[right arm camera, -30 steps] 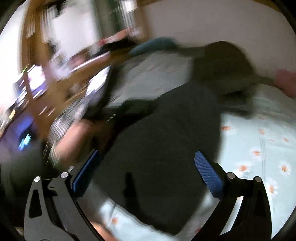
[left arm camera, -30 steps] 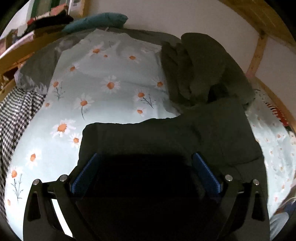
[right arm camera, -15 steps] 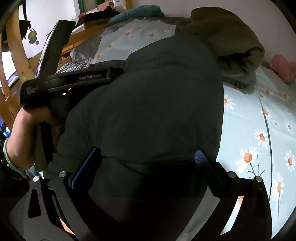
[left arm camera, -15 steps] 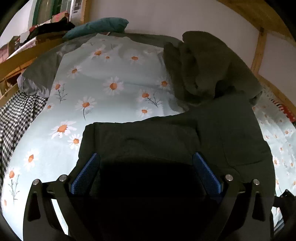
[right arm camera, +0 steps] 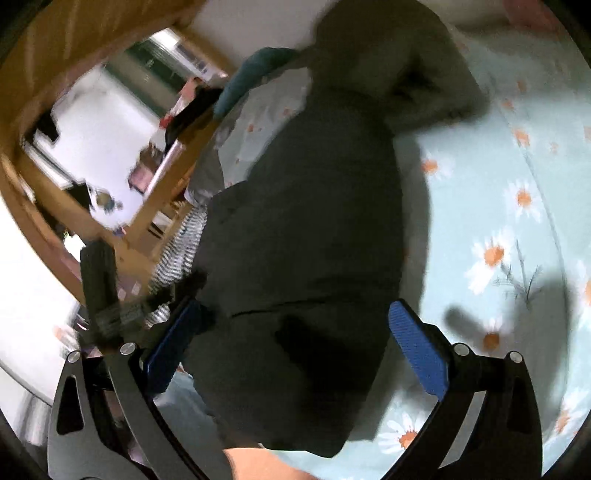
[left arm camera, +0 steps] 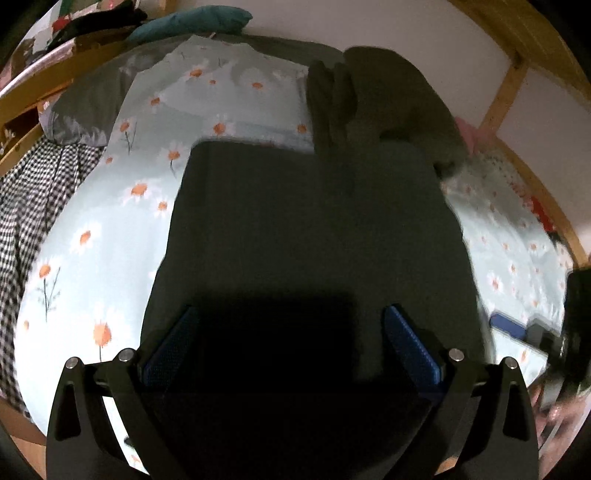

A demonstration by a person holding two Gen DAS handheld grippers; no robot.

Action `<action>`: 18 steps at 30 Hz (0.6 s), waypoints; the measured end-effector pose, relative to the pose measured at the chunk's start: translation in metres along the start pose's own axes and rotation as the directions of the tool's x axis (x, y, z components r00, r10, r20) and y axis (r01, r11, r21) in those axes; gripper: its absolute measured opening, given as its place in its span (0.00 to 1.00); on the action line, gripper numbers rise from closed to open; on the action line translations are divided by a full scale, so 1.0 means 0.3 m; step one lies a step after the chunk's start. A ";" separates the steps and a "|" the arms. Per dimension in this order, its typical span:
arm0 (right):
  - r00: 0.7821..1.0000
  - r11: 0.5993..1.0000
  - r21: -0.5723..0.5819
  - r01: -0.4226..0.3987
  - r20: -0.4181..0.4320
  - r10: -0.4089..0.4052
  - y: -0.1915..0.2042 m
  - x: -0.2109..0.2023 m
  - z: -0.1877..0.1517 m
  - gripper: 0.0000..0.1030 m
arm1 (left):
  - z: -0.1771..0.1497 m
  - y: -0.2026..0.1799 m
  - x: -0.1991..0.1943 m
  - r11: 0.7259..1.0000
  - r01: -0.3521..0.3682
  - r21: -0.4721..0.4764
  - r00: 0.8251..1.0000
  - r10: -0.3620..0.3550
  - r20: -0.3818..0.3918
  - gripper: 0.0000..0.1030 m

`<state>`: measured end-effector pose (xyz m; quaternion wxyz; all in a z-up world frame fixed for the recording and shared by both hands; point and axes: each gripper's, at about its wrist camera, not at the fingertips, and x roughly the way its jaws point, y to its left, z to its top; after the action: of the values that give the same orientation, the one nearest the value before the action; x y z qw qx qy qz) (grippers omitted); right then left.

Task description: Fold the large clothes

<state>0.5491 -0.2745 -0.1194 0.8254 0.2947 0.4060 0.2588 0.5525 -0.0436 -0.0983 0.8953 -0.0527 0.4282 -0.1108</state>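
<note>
The left gripper (left arm camera: 291, 343) has its two blue-padded fingers (left arm camera: 412, 345) spread wide apart, and nothing is pinched between them. It hovers over the near end of a dark garment (left arm camera: 310, 236); whether the pads touch the cloth cannot be told, since that part lies in deep shadow. The right gripper (right arm camera: 295, 341) is likewise spread open, its fingers (right arm camera: 419, 349) standing to either side of the same garment (right arm camera: 306, 236) without closing on it.

The garment lies flat on the bedsheet (left arm camera: 122, 236), a pale blue sheet printed with white and orange daisies. In the left wrist view it forms a roughly rectangular shape with a straight far edge, running from the gripper away toward the wall. At the garment's far right corner sits a heap of olive-green clothing (left arm camera: 384, 99), touching or overlapping it. The right wrist view shows that heap (right arm camera: 391, 62) beyond the garment's far end too, though this view is blurred.

Left of the garment, past the sheet's edge, hangs a black-and-white checked cloth (left arm camera: 29, 206). Beyond the garment's far edge, at the head of the bed, a teal cushion (left arm camera: 192, 22) rests against the wall. Right of the garment runs a wooden bed frame (left arm camera: 539, 192). Low at the right edge of the left wrist view, the other gripper is dimly seen.
</note>
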 end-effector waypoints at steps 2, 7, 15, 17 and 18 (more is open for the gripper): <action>0.998 0.998 0.058 -0.032 -0.048 0.035 -0.061 0.031 -0.007 0.98 | -0.036 0.020 0.012 1.000 0.016 0.013 1.000 -0.016 0.011 0.96; 0.964 0.975 0.159 -0.155 -0.190 0.184 -0.148 0.137 -0.073 0.98 | -0.075 0.062 0.032 0.997 0.072 -0.011 0.997 -0.071 0.029 0.96; 0.908 0.931 0.216 -0.293 -0.242 0.342 -0.119 0.292 -0.088 0.98 | -0.099 0.085 0.043 0.994 0.102 -0.038 0.994 -0.100 0.048 0.96; 0.915 0.936 0.206 -0.285 -0.232 0.330 -0.098 0.315 -0.081 0.98 | -0.109 0.084 0.017 0.994 0.088 -0.061 0.995 -0.085 0.058 0.95; 0.922 0.937 0.205 -0.283 -0.211 0.325 -0.090 0.317 -0.084 0.98 | -0.119 0.079 -0.003 0.994 0.075 -0.078 0.995 -0.070 0.068 0.95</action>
<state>0.5845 -0.2228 -0.2001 0.6911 0.3903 0.4731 0.3823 0.5277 -0.0205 -0.1245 0.9013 -0.1081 0.4006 -0.1242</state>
